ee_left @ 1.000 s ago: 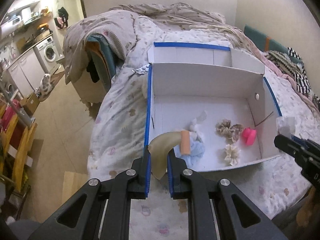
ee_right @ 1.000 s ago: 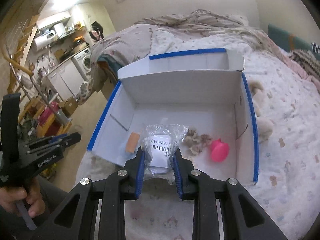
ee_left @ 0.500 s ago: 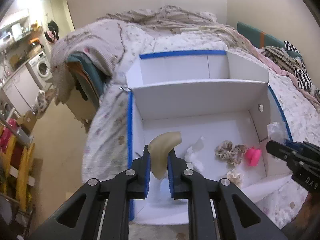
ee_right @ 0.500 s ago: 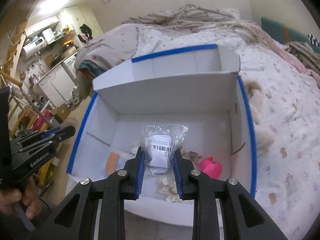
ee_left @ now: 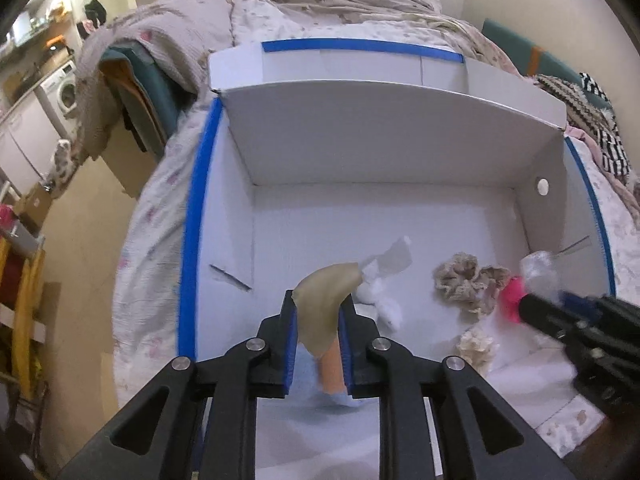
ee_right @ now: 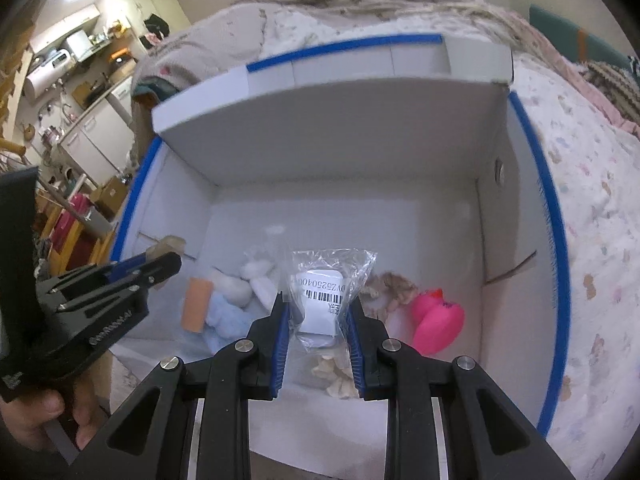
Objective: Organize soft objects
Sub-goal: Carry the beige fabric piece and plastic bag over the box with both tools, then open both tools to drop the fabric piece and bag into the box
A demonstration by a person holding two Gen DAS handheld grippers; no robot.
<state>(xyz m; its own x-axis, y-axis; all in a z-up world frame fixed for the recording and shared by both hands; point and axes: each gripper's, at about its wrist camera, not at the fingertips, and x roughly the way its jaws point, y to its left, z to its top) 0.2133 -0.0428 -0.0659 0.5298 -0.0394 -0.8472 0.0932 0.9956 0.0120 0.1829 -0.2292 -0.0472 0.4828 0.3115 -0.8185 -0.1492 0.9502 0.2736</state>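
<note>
I hold a gripper in each hand over an open white cardboard box [ee_left: 360,148] with blue taped edges, sitting on a bed with a floral cover [ee_right: 592,208]. My left gripper [ee_left: 318,312] is clamped on a curved, beige, translucent soft pad [ee_left: 326,300], held above the box's left front area. My right gripper [ee_right: 318,312] is closed on a clear plastic bag [ee_right: 326,292] with a white barcode label, held above the middle of the box. On the box floor lie a pink rubber duck [ee_right: 438,320], beige scrunchies [ee_left: 464,284], white cotton puffs [ee_right: 250,278], an orange sponge [ee_right: 196,306] and a light blue cloth [ee_right: 226,320].
</note>
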